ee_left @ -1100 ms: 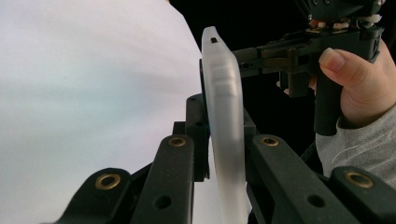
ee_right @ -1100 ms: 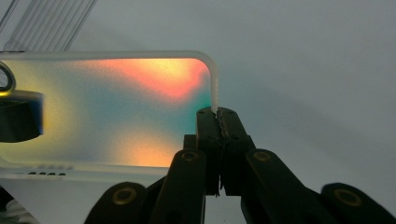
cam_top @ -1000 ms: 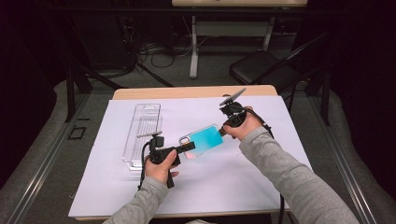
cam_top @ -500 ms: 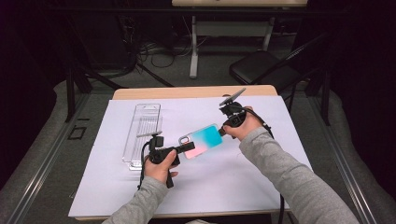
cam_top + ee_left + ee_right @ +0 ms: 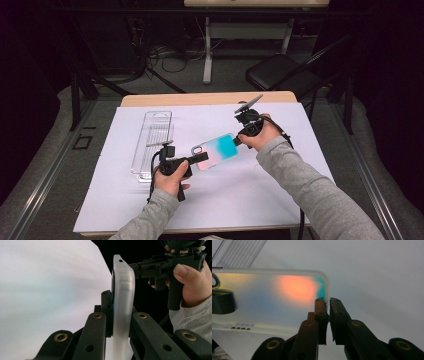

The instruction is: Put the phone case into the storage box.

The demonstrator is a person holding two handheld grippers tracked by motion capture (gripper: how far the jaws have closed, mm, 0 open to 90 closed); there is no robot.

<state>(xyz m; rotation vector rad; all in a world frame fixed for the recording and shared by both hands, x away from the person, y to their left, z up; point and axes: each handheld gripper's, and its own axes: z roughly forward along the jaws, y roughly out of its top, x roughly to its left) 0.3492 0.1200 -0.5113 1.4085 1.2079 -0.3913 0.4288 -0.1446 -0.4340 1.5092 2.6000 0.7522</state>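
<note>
Presently, the left gripper (image 5: 200, 158) held the phone case (image 5: 218, 151) clamped between its fingers, raised above the table (image 5: 280, 175). The right gripper (image 5: 327, 303) stood at the case's far end, its fingers just opening, a narrow gap showing, the case not between them.

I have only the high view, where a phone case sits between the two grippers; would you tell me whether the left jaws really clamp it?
Observer: Yes. In the left gripper view, the left gripper has its jaws pressed on both faces of the phone case, seen edge-on.
Operator: Thank you. And the right one?
Observer: The right gripper has just been opening its jaws. A narrow gap shows with nothing in it, and the case's corner lies just past the tips.
</note>
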